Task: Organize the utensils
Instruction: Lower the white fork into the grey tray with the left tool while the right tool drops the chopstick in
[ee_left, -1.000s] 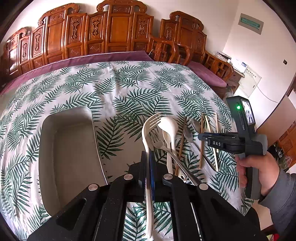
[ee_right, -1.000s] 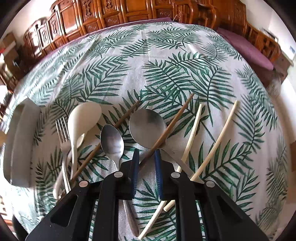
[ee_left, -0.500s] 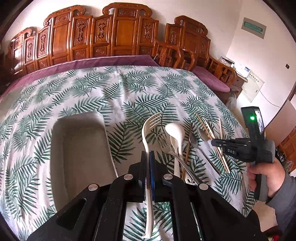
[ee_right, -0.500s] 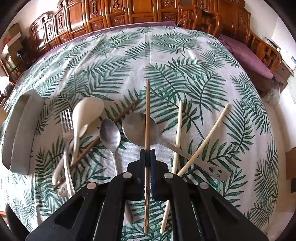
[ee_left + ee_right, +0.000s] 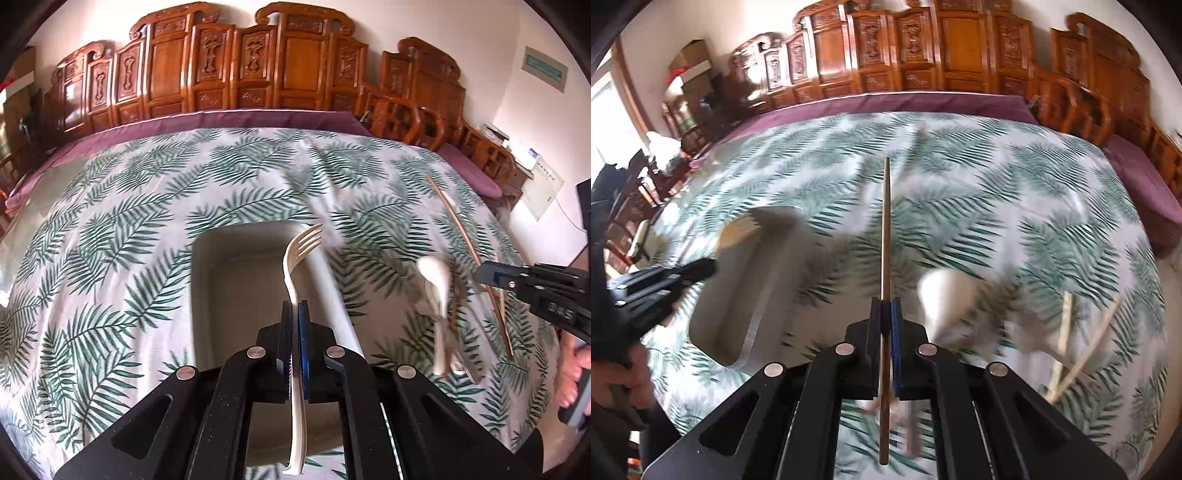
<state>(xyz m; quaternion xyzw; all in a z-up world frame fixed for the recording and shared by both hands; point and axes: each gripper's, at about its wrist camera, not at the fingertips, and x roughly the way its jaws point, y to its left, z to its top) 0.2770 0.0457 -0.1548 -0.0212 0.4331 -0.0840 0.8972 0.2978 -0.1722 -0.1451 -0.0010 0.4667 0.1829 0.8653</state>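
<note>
While the left hand-held gripper [image 5: 295,314] pinches a cream fork [image 5: 295,266] above the grey tray [image 5: 236,266], the right hand-held gripper [image 5: 886,314] clamps a brown chopstick [image 5: 885,229], beside blurred, perhaps spoon-shaped utensils [image 5: 960,306].

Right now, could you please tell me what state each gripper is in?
Left gripper: shut on the cream plastic fork.
Right gripper: shut on a brown chopstick.
</note>
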